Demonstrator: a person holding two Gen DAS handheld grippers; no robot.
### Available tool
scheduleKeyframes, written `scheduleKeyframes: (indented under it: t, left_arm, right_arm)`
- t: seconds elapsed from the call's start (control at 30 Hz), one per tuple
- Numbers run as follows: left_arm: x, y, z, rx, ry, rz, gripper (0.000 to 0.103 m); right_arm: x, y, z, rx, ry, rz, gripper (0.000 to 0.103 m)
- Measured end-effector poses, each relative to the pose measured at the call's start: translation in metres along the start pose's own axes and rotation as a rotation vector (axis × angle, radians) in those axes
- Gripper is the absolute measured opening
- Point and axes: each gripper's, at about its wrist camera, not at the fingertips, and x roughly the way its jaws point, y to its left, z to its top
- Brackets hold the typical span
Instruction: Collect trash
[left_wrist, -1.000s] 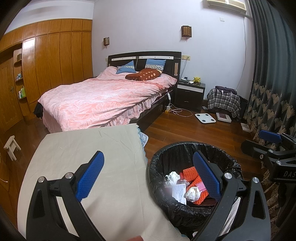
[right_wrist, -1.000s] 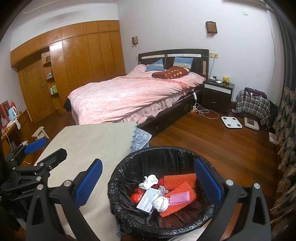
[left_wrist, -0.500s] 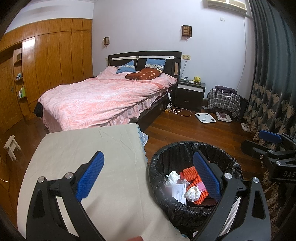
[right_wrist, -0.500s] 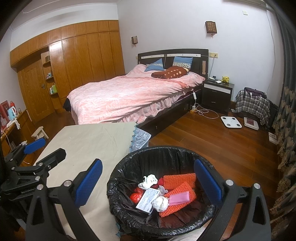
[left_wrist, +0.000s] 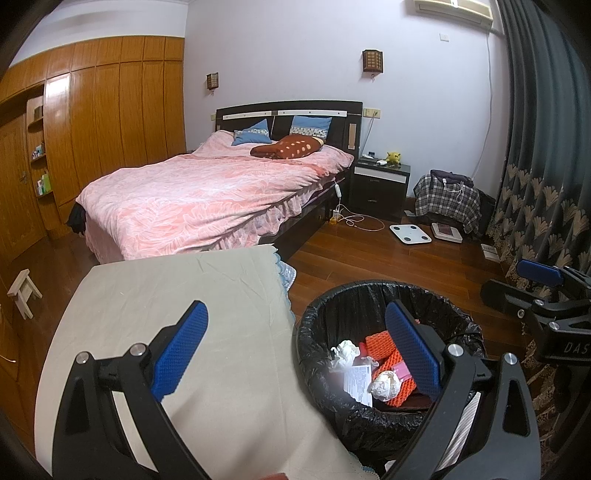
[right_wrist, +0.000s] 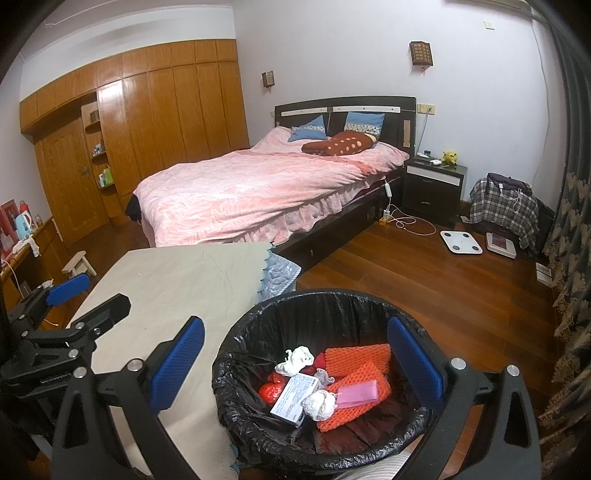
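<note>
While both claws hang level above the scene and point toward the bed (left_wrist: 207, 195), neither holds anything: the left gripper (left_wrist: 295, 354) has its blue pads spread wide, one over the cloth-covered table (left_wrist: 177, 295) and one over the bin (left_wrist: 321, 321), and the right gripper (right_wrist: 295, 363) is spread just as wide, straddling the same bin (right_wrist: 243, 332) from the other side. Trash lies inside the black liner: two orange foam nets (right_wrist: 356, 358), a pink packet (right_wrist: 357, 392), a white printed box (right_wrist: 295, 397), crumpled tissues (right_wrist: 320, 404) and something red (right_wrist: 271, 391) that is hard to make out. From the left view the right pad covers part of the pile. Each gripper shows at the edge of the other's picture, cut off by the frame. The bin's base is hidden, and a striped fabric at its near rim is cut off.
</note>
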Motion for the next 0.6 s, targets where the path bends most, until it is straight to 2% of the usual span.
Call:
scheduleKeyframes:
  t: [0.6]
  left_arm:
    - [-0.0006,0.0017,-0.0069,-0.005,0.002,0.002,0.094]
  right_arm:
    - [0.0,-0.0005,-0.0007,0.0,0.002,0.002,0.097]
